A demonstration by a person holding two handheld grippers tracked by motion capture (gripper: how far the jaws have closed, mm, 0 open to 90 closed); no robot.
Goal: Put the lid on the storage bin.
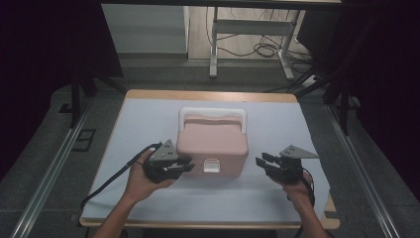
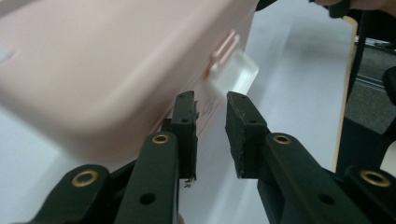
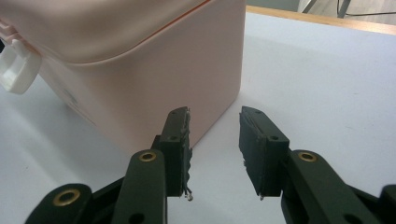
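Observation:
A pink lidded box (image 1: 213, 144) with a white carry handle (image 1: 212, 115) and a white front latch (image 1: 211, 165) stands mid-table. My left gripper (image 1: 187, 164) is at the box's front left corner, jaws apart with nothing between them. In the left gripper view the box (image 2: 93, 60) looms just past the left gripper (image 2: 211, 105), and the latch (image 2: 233, 72) sticks out beyond the fingertips. My right gripper (image 1: 261, 159) hovers a little to the right of the box, open and empty. In the right gripper view the right gripper (image 3: 215, 114) faces the box's corner (image 3: 140, 60).
The box rests on a white cover (image 1: 148, 114) over a wooden table (image 1: 208, 95). Bare cover lies in front of and to both sides of the box. A white desk frame (image 1: 247, 34) and cables (image 1: 262, 49) stand on the floor beyond the table.

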